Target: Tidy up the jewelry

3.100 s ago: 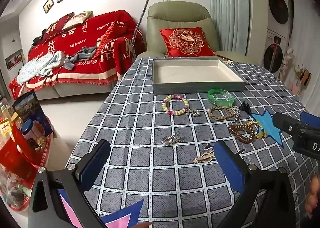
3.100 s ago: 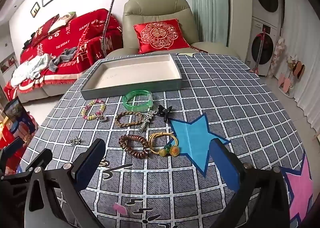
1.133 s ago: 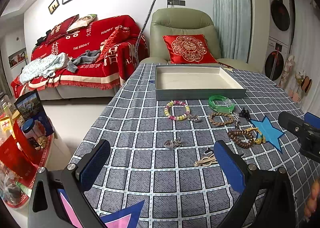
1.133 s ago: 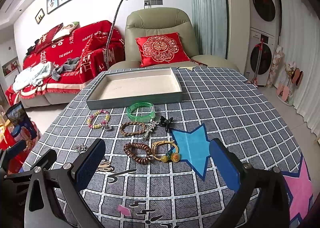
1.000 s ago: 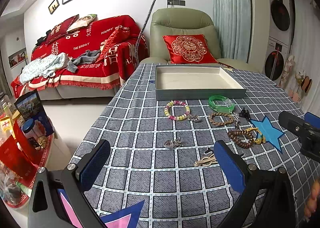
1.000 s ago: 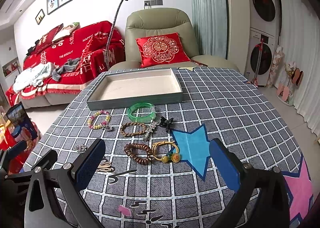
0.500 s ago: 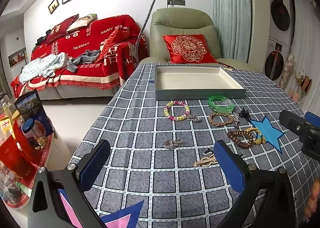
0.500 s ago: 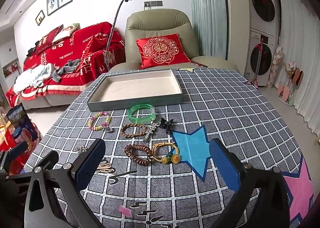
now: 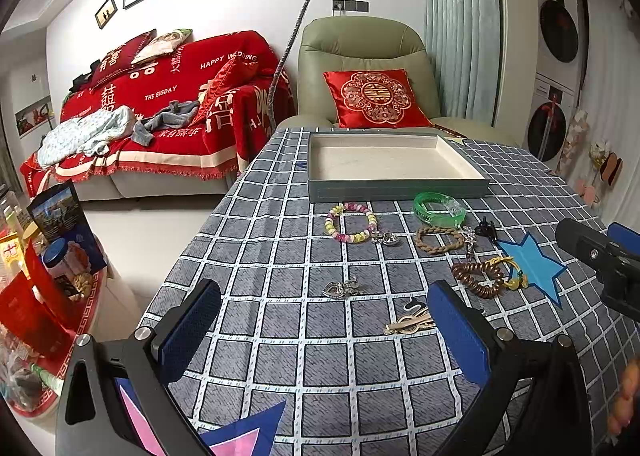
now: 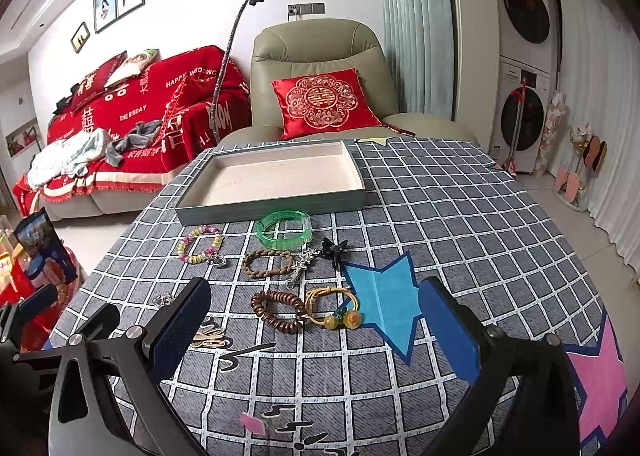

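Jewelry lies mid-bench before the empty tray (image 10: 280, 205), edges well apart; left hand-held gripper (image 9: 324, 330) and right hand-held gripper (image 10: 316, 326) both spread.

On the red sofa throw (image 9: 168, 96), "HAPPY WEDDING" and "THE BIGDAY" are printed in white among large Chinese characters, including 囍. A gold double-happiness character is embroidered at the centre of the red cushion (image 9: 376, 98) on the armchair. Other lettering is too small to be read.
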`<action>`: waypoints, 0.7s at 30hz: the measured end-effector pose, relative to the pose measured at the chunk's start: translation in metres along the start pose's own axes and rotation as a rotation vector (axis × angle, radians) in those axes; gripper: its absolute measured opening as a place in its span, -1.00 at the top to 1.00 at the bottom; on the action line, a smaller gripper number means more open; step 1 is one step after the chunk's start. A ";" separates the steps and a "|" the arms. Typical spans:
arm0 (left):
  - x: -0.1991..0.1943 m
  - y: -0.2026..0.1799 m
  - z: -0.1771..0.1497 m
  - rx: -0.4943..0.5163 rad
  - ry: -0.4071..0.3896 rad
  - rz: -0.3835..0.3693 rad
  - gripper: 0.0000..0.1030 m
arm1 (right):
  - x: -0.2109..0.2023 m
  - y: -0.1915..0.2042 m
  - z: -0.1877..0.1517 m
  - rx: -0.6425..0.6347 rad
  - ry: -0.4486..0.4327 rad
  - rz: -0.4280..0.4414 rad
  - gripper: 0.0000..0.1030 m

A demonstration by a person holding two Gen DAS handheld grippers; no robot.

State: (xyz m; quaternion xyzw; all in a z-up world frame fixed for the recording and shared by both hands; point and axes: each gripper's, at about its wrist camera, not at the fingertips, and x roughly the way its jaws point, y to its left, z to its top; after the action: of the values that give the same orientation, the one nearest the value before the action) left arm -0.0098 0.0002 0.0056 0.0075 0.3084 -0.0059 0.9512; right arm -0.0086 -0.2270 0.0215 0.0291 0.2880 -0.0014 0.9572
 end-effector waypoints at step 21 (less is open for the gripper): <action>0.000 -0.003 0.003 -0.009 0.007 -0.005 -1.00 | -0.001 0.000 0.001 0.003 0.002 0.002 -1.00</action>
State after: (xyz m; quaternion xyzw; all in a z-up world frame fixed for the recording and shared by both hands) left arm -0.0084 -0.0028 0.0081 0.0022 0.3117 -0.0069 0.9501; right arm -0.0086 -0.2270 0.0225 0.0310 0.2890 -0.0008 0.9568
